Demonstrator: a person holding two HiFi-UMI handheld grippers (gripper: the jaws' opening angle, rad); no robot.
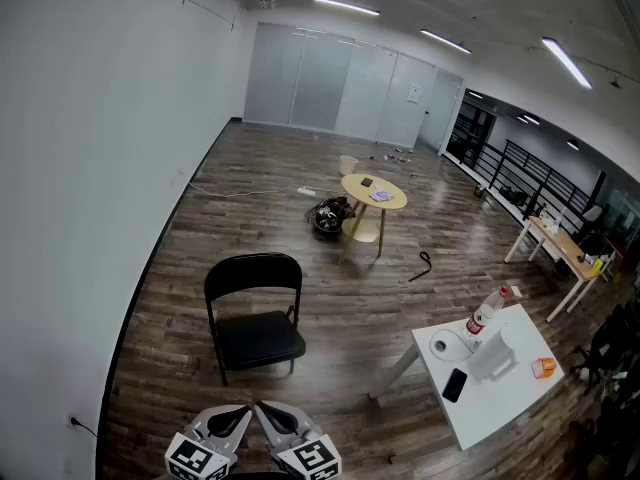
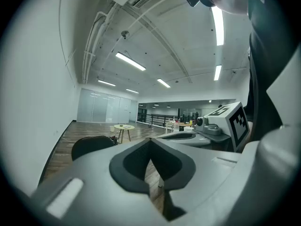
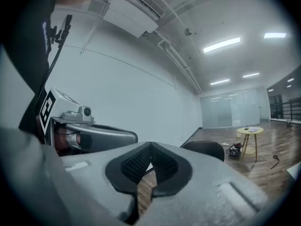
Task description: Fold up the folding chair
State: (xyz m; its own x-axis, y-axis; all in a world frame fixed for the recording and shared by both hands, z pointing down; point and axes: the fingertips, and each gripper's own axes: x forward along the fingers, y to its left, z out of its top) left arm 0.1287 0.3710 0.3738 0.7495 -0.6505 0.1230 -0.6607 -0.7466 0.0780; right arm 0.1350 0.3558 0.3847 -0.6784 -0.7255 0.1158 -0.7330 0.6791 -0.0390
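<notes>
1. Folding chair (image 1: 255,313): black, standing unfolded on the wooden floor (image 1: 300,168). The seat is down and level, the backrest upright. The seat front faces the person.
2. Position of chair: it is near the white wall (image 1: 90,168) at the left of the head view, ahead of both grippers.
3. Left gripper (image 2: 150,142): jaws pressed together at the tips, with nothing between them. It is held roughly level at the bottom edge of the head view.
4. Right gripper (image 3: 150,147): jaws likewise pressed together, nothing pinched. It sits just beside the left gripper, with the two tips close to each other and both aimed toward the chair.
5. Contact: neither gripper touches the chair; a stretch of floor lies between them and it.
6. Beyond the chair: a round yellow table (image 1: 374,193) with small items on top. A dark bundle (image 1: 328,216) lies on the floor just beside it.
7. Right of the chair: a white table (image 1: 500,413) carrying a bottle (image 1: 486,313), a black phone (image 1: 454,384) and a small orange item (image 1: 543,367).
8. Far right: a light desk (image 1: 560,248) stands near a dark railing (image 1: 520,168).
</notes>
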